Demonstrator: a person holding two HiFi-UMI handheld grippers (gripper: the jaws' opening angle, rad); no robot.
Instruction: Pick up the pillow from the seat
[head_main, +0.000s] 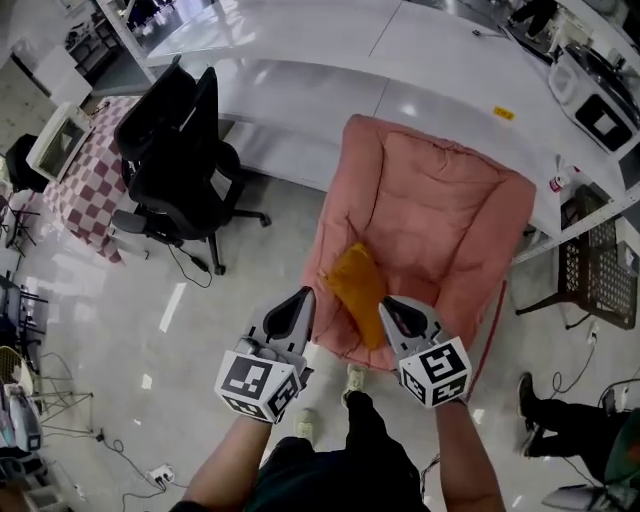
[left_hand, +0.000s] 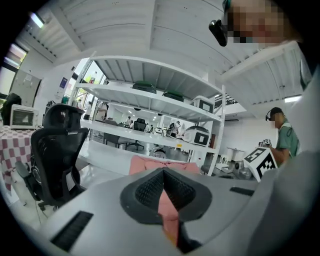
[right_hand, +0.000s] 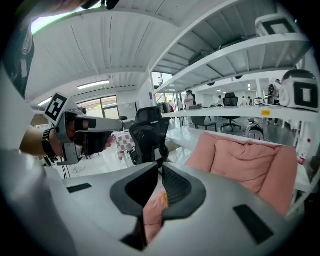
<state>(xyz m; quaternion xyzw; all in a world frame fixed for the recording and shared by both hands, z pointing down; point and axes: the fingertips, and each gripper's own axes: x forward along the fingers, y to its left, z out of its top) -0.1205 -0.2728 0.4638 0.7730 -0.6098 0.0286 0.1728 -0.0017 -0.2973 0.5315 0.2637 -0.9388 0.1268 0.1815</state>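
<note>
At the seat's front edge: the orange pillow (head_main: 358, 292) lies on the pink seat (head_main: 440, 190), its near end between the two grippers.
Left gripper (head_main: 303, 296): fingers (left_hand: 150, 190) together, empty, just left of the pillow.
Right gripper (head_main: 390, 304): fingers together, empty, by the pillow's near right corner.
Pillow's long axis: back to front, near end slanting right.
Doing it well: I'd part the fingers first, then pinch opposite long edges and lift evenly.

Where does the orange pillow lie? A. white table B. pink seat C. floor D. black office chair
B: the head view shows the orange pillow lying on the pink seat, near its front edge.
</note>
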